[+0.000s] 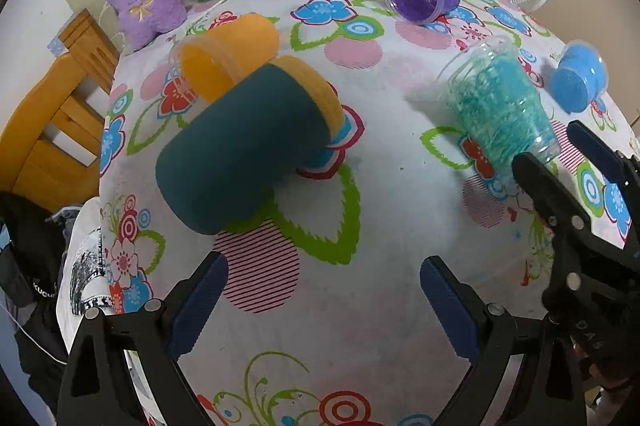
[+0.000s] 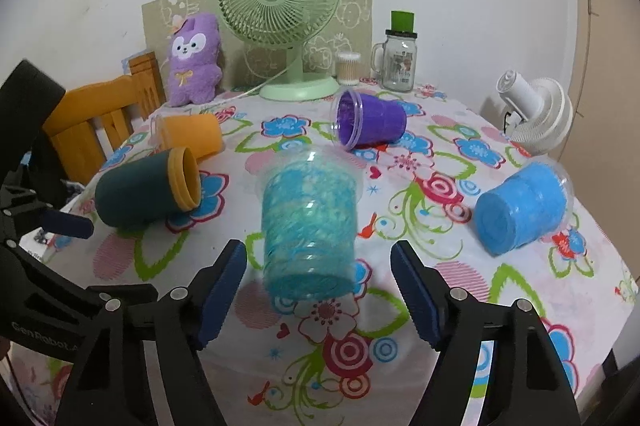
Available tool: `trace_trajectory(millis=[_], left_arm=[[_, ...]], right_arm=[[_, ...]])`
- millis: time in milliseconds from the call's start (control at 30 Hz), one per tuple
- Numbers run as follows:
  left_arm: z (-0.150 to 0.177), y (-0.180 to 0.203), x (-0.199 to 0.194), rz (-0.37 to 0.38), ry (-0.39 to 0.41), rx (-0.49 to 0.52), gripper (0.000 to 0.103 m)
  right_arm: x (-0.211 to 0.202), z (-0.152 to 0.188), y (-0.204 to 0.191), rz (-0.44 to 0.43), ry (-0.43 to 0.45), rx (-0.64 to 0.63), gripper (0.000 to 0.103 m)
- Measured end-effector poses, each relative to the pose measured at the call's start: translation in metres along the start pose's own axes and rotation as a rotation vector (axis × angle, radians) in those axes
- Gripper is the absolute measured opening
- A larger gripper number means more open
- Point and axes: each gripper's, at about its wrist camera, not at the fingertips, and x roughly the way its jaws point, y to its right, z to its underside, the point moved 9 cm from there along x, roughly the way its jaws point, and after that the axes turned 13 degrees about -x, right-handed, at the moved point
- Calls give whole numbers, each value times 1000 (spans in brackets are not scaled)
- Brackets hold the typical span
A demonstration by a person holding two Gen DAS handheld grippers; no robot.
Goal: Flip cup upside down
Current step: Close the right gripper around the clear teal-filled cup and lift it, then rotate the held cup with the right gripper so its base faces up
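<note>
Several cups lie on their sides on the flowered tablecloth. A clear cup with turquoise filling (image 2: 310, 222) lies with its base between the tips of my open right gripper (image 2: 318, 272), apart from both pads; it also shows in the left wrist view (image 1: 500, 106). A dark green cup with a yellow rim (image 1: 244, 142) lies ahead of my open, empty left gripper (image 1: 324, 280). An orange cup (image 1: 228, 54) rests behind it. A purple cup (image 2: 370, 120) and a blue cup (image 2: 524, 208) lie farther off.
A green desk fan (image 2: 280, 14), a purple plush toy (image 2: 194, 60), a glass jar (image 2: 398, 60) and a cotton swab box (image 2: 347, 68) stand at the table's back. A white fan (image 2: 536, 114) sits at back right. A wooden chair (image 2: 100, 118) stands left.
</note>
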Motion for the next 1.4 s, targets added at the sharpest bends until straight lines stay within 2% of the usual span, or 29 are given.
trace_trajectory(millis=[200, 267, 467, 633, 867, 1000, 1400], left_arm=[[2, 2, 2, 2, 7, 7, 98], [2, 2, 3, 3, 7, 0, 98], [2, 5, -3, 9, -11, -15, 98], [-2, 9, -17, 41, -54, -60, 98], [-11, 18, -37, 50, -85, -90, 98], [-20, 17, -48, 49, -87, -121, 98], [-36, 15, -57, 48, -73, -229, 98]], right_arm=[[10, 12, -3, -4, -23, 10, 67], [12, 13, -2, -17, -30, 16, 57], [13, 12, -2, -24, -60, 2, 56], [-1, -6, 4, -43, -76, -5, 56], [-7, -29, 13, -94, -169, -32, 56], [-6, -37, 16, -116, -239, -70, 56], [-3, -64, 19, -203, -338, -196, 56]])
